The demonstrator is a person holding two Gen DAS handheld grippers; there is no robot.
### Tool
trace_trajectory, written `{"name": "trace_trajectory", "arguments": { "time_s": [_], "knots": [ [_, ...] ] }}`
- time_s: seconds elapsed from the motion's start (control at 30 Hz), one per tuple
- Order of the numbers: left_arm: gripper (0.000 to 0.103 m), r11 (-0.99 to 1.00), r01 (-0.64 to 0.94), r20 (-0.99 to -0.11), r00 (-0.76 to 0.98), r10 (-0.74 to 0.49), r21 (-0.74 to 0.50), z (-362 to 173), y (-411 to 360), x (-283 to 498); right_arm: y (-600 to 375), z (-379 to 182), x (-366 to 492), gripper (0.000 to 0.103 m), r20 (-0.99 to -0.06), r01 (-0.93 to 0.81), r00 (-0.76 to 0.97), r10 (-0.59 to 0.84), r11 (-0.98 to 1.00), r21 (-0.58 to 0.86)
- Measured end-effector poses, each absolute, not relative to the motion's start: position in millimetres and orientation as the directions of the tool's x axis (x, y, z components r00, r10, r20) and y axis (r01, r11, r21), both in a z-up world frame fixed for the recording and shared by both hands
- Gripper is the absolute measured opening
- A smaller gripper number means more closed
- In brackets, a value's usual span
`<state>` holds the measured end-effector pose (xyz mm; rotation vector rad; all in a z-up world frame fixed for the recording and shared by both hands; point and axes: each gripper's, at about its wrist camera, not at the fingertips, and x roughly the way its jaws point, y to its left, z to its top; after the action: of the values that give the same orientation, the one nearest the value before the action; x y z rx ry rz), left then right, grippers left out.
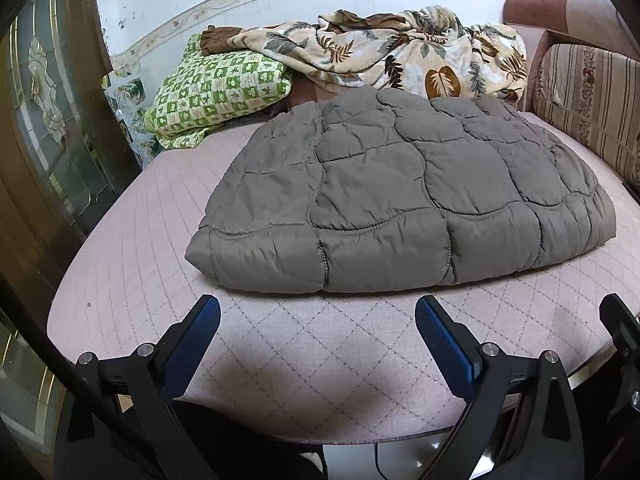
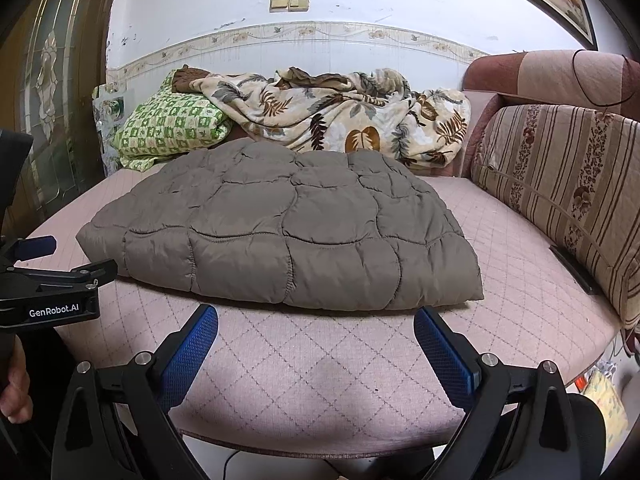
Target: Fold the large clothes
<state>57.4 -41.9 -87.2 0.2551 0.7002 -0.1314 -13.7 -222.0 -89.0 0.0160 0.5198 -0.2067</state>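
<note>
Plainly, here is how I read it from behind my own fingers.

Garment: a grey-brown quilted puffer coat (image 1: 400, 196) lies on the pink quilted bed cover (image 1: 132, 280), already gathered into a thick rectangular bundle with its near edge turned toward me.
Done so far: I judge the main folds finished; no sleeve, hood or collar shows loose in either view, and the outline is compact and fairly square.
Left to do: perhaps one more halving or a pressing flat, since the bundle sits puffy and its far end rises; I cannot tell whether a further fold is intended.
Left gripper (image 1: 318, 312): my blue pads stand wide apart, holding nothing, poised over bare cover just short of the coat's near edge.
Right gripper (image 2: 316, 322): likewise spread wide and empty, near the coat's front edge but apart from it.
Behind the coat: a leaf-print blanket (image 1: 404, 48) heaped beside a green checked pillow (image 1: 216, 88), both well clear of my work.
At right: a striped cushion (image 2: 560, 184) leans against the sofa arm.
Writing: "GenRobot.AI" in white on the black body of my left tool, read from the right wrist view; no garment label or brand is legible.
</note>
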Motion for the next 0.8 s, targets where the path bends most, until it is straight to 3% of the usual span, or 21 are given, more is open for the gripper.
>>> {"name": "trace_trajectory", "arguments": {
  "time_s": [0.8],
  "knots": [
    [0.098,0.957,0.206,-0.645,0.764,-0.028,0.202,-87.3,-43.8,54.8,-221.1,-92.3,-13.3,0.1,-0.502,0.2,0.844,-0.189,0.979,-0.032]
  ]
}}
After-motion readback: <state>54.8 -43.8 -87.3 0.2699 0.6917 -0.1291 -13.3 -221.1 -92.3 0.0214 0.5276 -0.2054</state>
